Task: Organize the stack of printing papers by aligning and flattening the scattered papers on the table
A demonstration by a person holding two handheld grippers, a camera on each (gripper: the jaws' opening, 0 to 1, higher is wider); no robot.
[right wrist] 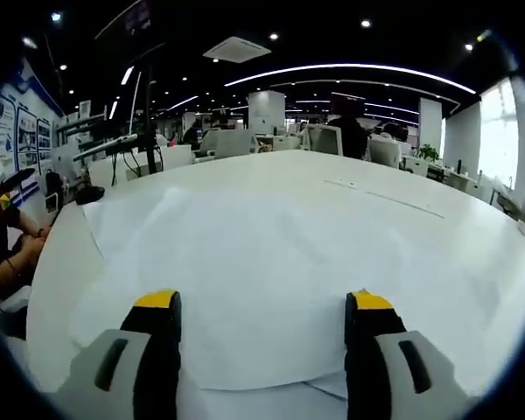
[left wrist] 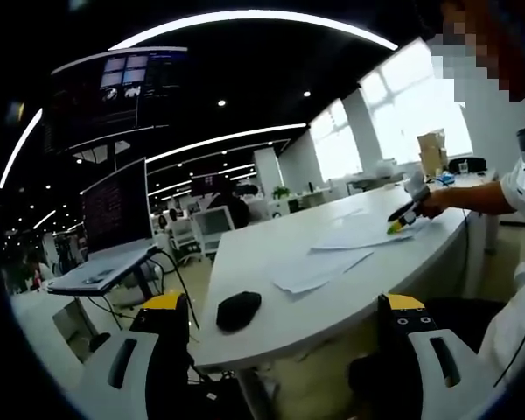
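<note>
Evidently both claws released — right gripper (right wrist: 261, 319) over loose white paper sheets (right wrist: 271, 254); pressing unevenly could crease or skid them off white table (left wrist: 271, 254).

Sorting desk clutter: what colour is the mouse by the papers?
Black; the mouse shows best in the left gripper view, on the white table.

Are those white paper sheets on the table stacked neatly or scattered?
Scattered: the white paper sheets lie fanned and overlapping at different angles across the white table.
</note>
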